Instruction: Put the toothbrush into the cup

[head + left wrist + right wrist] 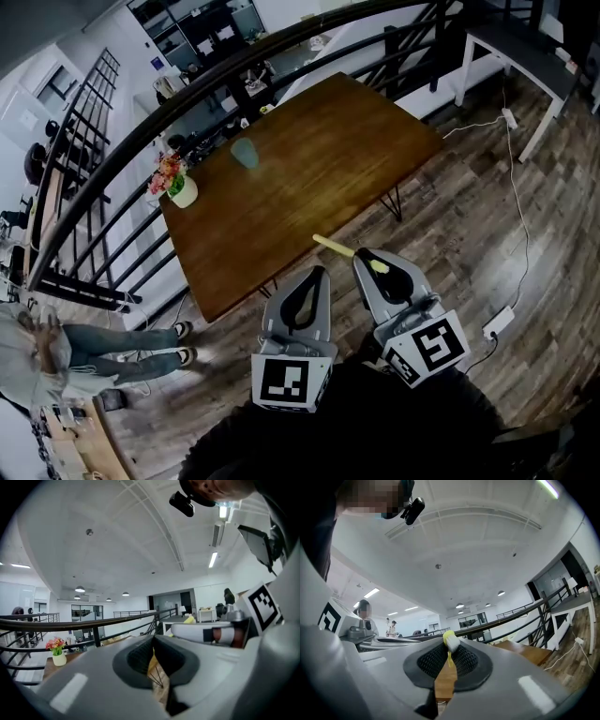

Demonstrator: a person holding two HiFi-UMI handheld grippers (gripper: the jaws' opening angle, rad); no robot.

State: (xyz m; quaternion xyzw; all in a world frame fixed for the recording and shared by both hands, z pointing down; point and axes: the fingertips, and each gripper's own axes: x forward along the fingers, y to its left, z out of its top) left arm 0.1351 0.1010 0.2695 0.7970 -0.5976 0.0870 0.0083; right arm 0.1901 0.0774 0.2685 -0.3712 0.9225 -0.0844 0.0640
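A yellow toothbrush [335,247] is clamped crosswise in my right gripper [359,256], its handle sticking out to the left over the near edge of the table. In the right gripper view the white bristle head [450,641] stands up between the shut jaws of that right gripper [448,662]. A pale teal cup [246,153] stands upright far back on the brown wooden table [309,178], well away from both grippers. My left gripper [321,272] hangs beside the right one, just short of the table edge. Its jaws are shut with nothing between them in the left gripper view [153,654].
A white vase of pink flowers [179,188] stands at the table's left corner. A black railing [112,187] runs behind the table. White desks [511,47] stand at the right, with cables and a power strip [498,322] on the wooden floor. A person [112,349] stands at lower left.
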